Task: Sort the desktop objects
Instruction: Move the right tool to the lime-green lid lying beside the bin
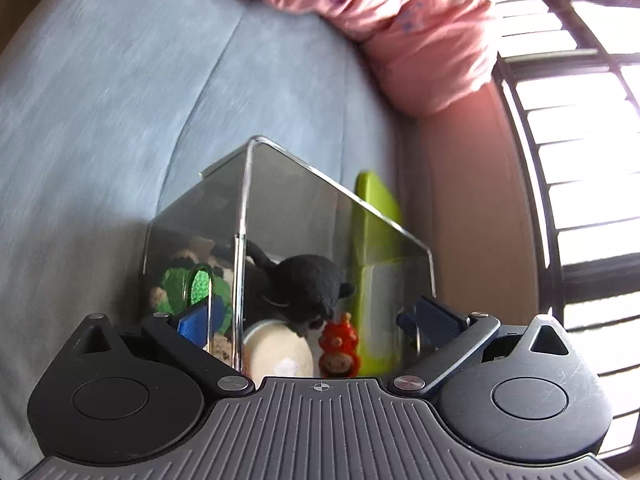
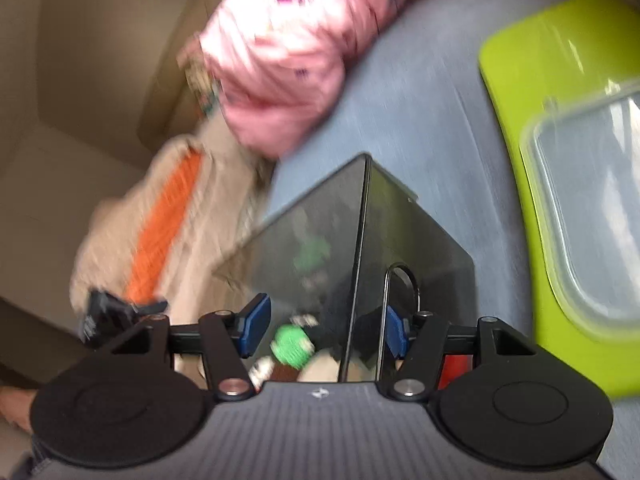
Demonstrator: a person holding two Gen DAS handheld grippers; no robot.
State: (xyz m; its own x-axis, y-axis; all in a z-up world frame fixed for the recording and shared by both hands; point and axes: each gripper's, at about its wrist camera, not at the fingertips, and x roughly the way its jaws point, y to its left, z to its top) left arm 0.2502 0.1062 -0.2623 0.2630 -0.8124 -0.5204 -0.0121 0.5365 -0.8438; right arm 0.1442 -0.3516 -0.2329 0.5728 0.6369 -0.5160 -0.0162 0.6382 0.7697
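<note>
Smoked, see-through acrylic fills the near field of both wrist views: a tinted box (image 1: 296,248) sits on a grey-blue bed (image 1: 120,120), and each tool faces one of its vertical corners. The left gripper (image 1: 316,320) has its jaws spread wide, the blue pads astride the box corner with nothing pinched between them. The right gripper (image 2: 322,330) is likewise parted, its pads either side of a box edge; whether either pad touches the wall I cannot tell. Inside the box lie the sorted things: a black plush toy (image 1: 308,288), a green knitted toy (image 1: 200,288), a round cream-coloured lid or tin (image 1: 278,356) and a small red figure (image 1: 340,344). Just beyond the box, toward the bed's window-side edge, stands a lime-green tray (image 2: 516,92) carrying a clear plastic container (image 2: 592,208). Farther off, a pink quilt (image 1: 400,20) is heaped at the far edge of the bed. The collecting step looks largely done; the next move probably calls for both jaws to close on the box walls evenly, since smooth acrylic could slip.
</note>
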